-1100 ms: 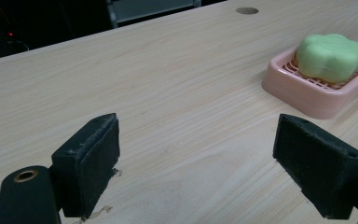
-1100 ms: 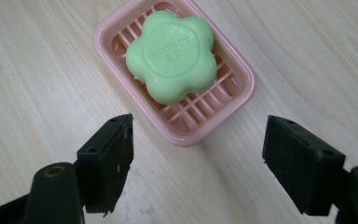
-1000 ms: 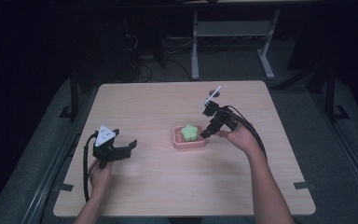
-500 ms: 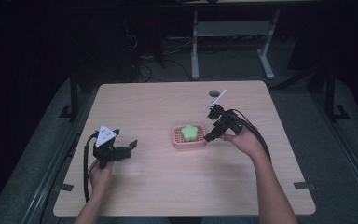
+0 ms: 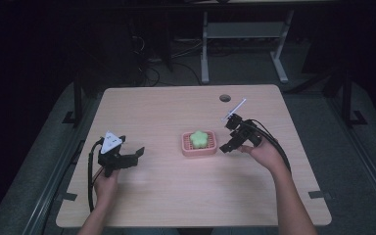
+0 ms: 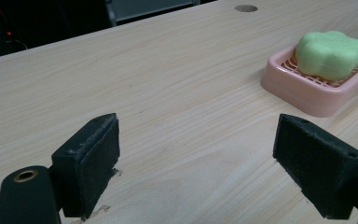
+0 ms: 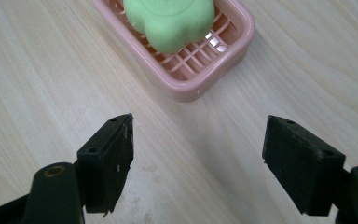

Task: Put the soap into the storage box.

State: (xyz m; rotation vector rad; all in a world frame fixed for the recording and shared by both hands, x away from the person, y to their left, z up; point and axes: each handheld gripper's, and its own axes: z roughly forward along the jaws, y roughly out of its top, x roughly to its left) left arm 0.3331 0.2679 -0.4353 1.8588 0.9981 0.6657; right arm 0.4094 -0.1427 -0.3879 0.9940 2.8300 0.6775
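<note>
The green soap [image 7: 168, 21] sat in its pink dish [image 7: 223, 65] just beyond the right gripper [image 7: 198, 163], whose wide-open, empty jaws needed centring over it before closing.

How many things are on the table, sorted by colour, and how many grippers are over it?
Green: 1, the flower-shaped soap
Pink: 1, the soap dish under it
Black grippers: 2, left gripper and right gripper, both with jaws apart and nothing between them
Total: 4
</note>
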